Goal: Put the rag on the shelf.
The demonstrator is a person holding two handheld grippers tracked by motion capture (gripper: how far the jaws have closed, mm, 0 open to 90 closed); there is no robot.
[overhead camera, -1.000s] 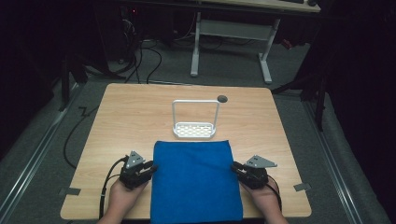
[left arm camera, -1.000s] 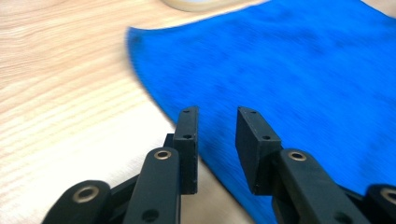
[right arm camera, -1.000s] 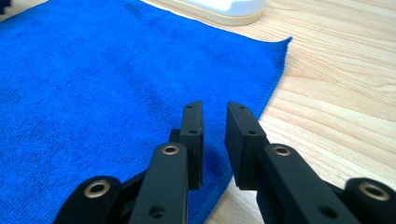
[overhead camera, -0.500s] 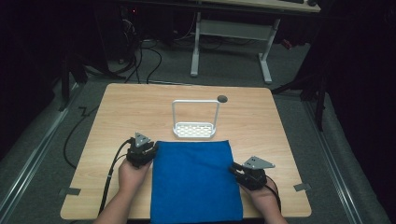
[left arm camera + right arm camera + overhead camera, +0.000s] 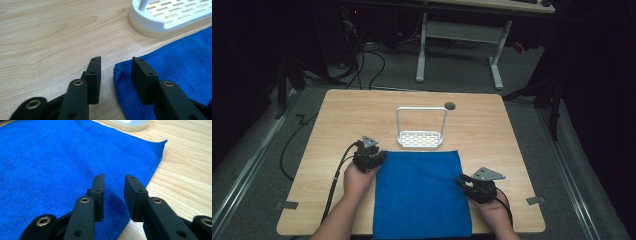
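Left tool [image 5: 371, 159] has been moved from the near-left edge up to the far-left corner of the flat blue microfibre cloth [image 5: 419, 192] on the surface, jaws parted astride the corner, nothing gripped. Right tool [image 5: 476, 187] is unmoved at the cloth's right edge, slightly parted, empty. A corner pinch is judged next.

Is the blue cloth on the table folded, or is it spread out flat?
Spread flat. The blue cloth lies as one smooth rectangle on the table with no fold visible; its near edge is cut off by the picture.

Your left gripper [image 5: 373, 159] has moved up the table from the near part of the blue cloth's [image 5: 419, 192] left edge to its far left corner; its parted jaws now straddle that corner.
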